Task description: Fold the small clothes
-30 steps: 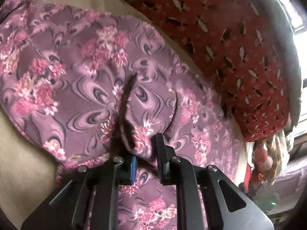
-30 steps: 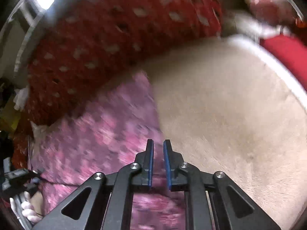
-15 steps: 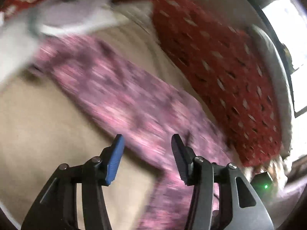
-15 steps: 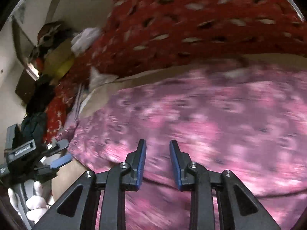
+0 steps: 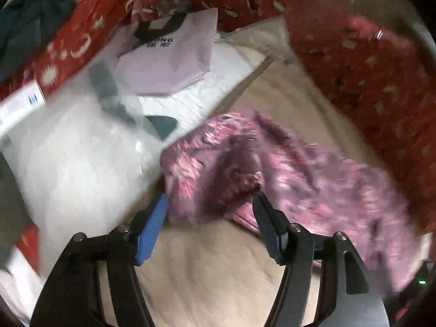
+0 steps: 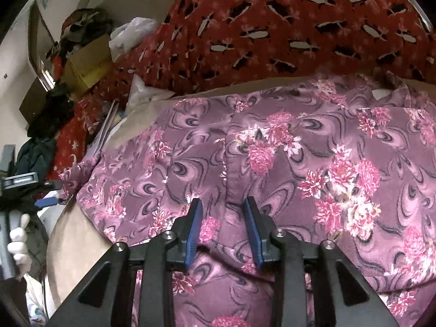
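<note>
A purple garment with pink flowers (image 6: 299,163) lies spread on a beige surface (image 6: 70,234). My right gripper (image 6: 223,207) is open just above the garment, its jaws either side of a raised seam fold. In the left wrist view the same garment (image 5: 272,174) is blurred, and my left gripper (image 5: 211,204) is open and empty at its near left end. The left gripper also shows at the left edge of the right wrist view (image 6: 41,193), held by a gloved hand.
A red patterned blanket (image 6: 272,27) lies behind the garment. White plastic bags and a white paper bag with black handles (image 5: 169,60) lie left of the garment. A cardboard box (image 6: 87,65) and dark clothes are piled at the far left.
My left gripper let go of the garment, opened wide and swung left to the garment's end. My right gripper opened and moved from the beige surface over the garment.
</note>
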Action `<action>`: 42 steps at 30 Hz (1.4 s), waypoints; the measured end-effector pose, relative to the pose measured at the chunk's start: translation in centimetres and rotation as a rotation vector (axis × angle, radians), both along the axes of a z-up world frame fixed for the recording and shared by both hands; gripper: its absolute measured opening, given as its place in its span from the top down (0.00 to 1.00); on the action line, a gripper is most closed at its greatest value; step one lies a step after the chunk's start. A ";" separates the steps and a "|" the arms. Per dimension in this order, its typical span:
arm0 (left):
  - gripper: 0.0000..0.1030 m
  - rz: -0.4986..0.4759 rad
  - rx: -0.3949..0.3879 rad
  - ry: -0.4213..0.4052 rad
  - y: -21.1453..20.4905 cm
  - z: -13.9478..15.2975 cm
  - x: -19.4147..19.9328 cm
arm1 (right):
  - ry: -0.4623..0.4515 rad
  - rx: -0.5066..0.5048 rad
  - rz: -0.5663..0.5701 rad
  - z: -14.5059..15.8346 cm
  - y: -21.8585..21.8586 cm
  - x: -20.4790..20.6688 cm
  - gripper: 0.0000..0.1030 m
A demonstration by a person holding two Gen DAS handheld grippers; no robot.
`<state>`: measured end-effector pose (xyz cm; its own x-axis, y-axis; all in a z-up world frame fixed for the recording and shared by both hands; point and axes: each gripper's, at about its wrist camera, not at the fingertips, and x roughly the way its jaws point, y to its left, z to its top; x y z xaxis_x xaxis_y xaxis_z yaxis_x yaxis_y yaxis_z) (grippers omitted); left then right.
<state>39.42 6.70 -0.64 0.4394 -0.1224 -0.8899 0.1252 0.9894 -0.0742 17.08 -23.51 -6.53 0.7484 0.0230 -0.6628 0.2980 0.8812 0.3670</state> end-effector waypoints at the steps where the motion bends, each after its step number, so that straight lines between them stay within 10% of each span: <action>1: 0.38 0.002 0.024 0.009 0.0 -0.5 0.5 | -0.002 0.005 0.001 0.0 -0.2 0.0 0.67; 5: 0.52 0.109 -0.074 -0.004 2.5 0.3 2.8 | -0.020 0.026 0.006 0.0 -0.6 -0.2 0.67; 8: 0.71 0.228 0.036 -0.076 4.6 2.1 6.1 | -0.033 0.049 0.008 -0.1 -0.8 -0.4 0.67; 12: 0.72 0.293 -0.053 -0.003 8.9 3.9 8.4 | -0.042 0.061 0.010 -0.1 -1.0 -0.6 0.67; 16: 0.35 0.220 -0.165 0.005 10.2 4.0 5.6 | -0.050 0.074 0.011 -0.2 -1.1 -0.8 0.67; 23: 0.33 0.140 -0.407 0.300 6.3 -4.7 3.9 | -0.049 0.073 0.011 -0.2 -1.1 -0.8 0.67; 28: 0.21 0.295 -0.569 0.259 6.4 -5.4 5.2 | -0.053 0.079 0.016 -0.2 -1.1 -0.8 0.67; 30: 0.32 0.338 -0.656 0.237 6.7 -5.2 5.9 | -0.057 0.087 0.017 -0.2 -1.1 -0.9 0.67; 32: 0.96 0.340 -0.685 0.251 6.3 -5.3 6.7 | -0.065 0.099 0.019 -0.2 -1.3 -1.0 0.67; 42: 0.98 0.107 -0.511 0.080 0.1 1.9 2.0 | 0.002 0.132 0.033 0.8 -1.8 -0.6 0.68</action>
